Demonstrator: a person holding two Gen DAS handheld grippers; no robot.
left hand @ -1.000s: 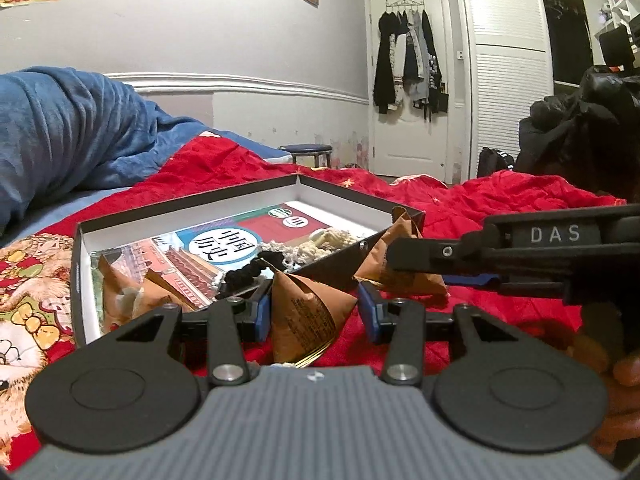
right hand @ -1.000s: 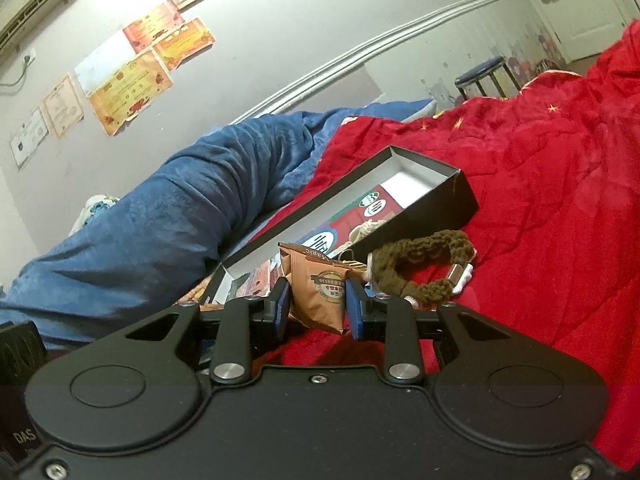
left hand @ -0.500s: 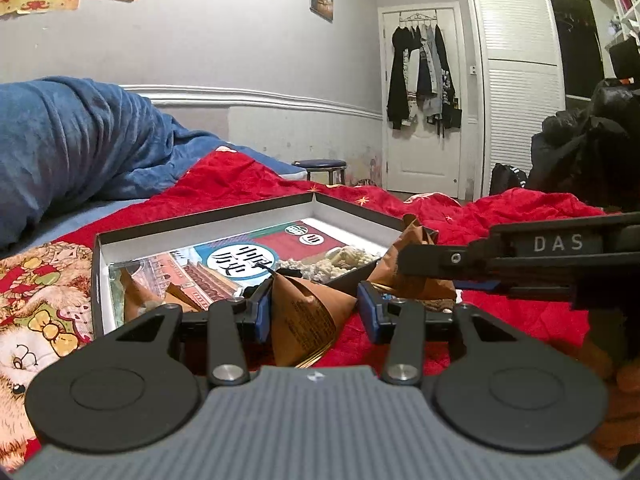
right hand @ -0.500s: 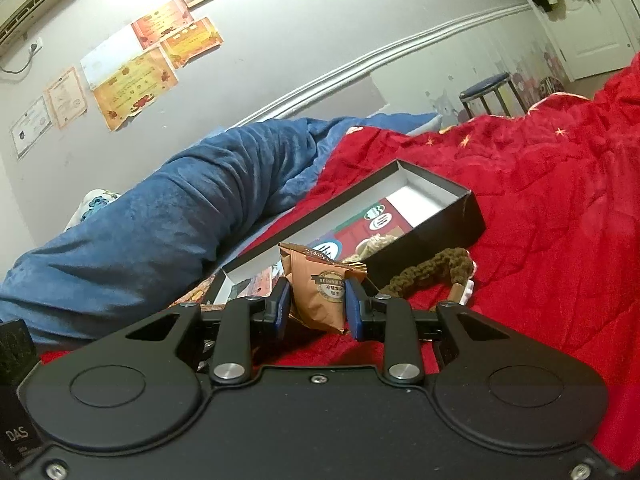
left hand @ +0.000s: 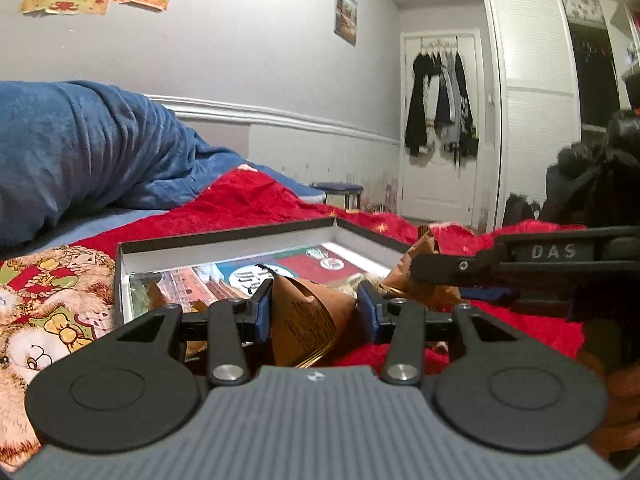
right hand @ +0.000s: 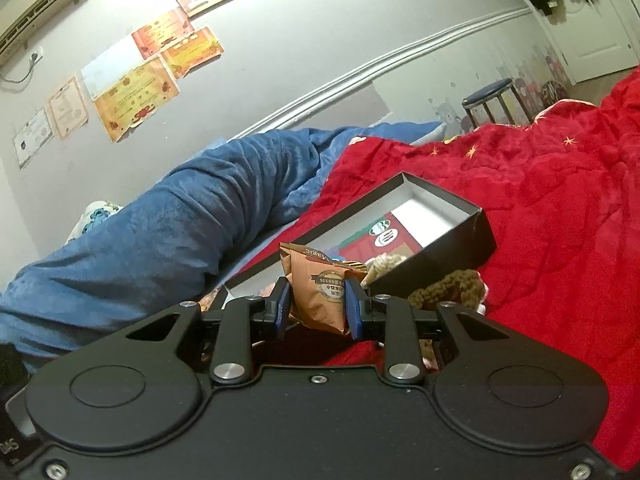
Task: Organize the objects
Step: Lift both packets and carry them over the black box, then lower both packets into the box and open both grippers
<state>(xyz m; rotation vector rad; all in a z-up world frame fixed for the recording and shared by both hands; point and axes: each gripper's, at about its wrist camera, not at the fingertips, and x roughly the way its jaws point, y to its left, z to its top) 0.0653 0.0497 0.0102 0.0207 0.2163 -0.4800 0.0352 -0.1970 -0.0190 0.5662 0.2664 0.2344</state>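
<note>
A shallow black box (left hand: pixel 224 242) with a white inside lies on the red blanket (left hand: pixel 256 204); it also shows in the right wrist view (right hand: pixel 452 204). My left gripper (left hand: pixel 314 308) is shut on a brown snack packet (left hand: pixel 304 320) just in front of the box's near edge. My right gripper (right hand: pixel 318 306) is shut on a second brown snack packet (right hand: pixel 320 292) and holds it by the box's near wall. In the left wrist view the right gripper (left hand: pixel 520 268) reaches in from the right with its packet (left hand: pixel 424 280).
A printed card (left hand: pixel 224 276), more brown packets (left hand: pixel 144 300) and a pale bracelet (right hand: pixel 386 264) lie in the box. A brown knitted band (right hand: pixel 448 288) lies outside it on the blanket. A blue duvet (right hand: pixel 180 220) is heaped behind. A teddy-print cloth (left hand: pixel 44 312) lies left.
Both grippers have lifted a little with their packets, so the box sits lower in both views. Both grips are unchanged.
</note>
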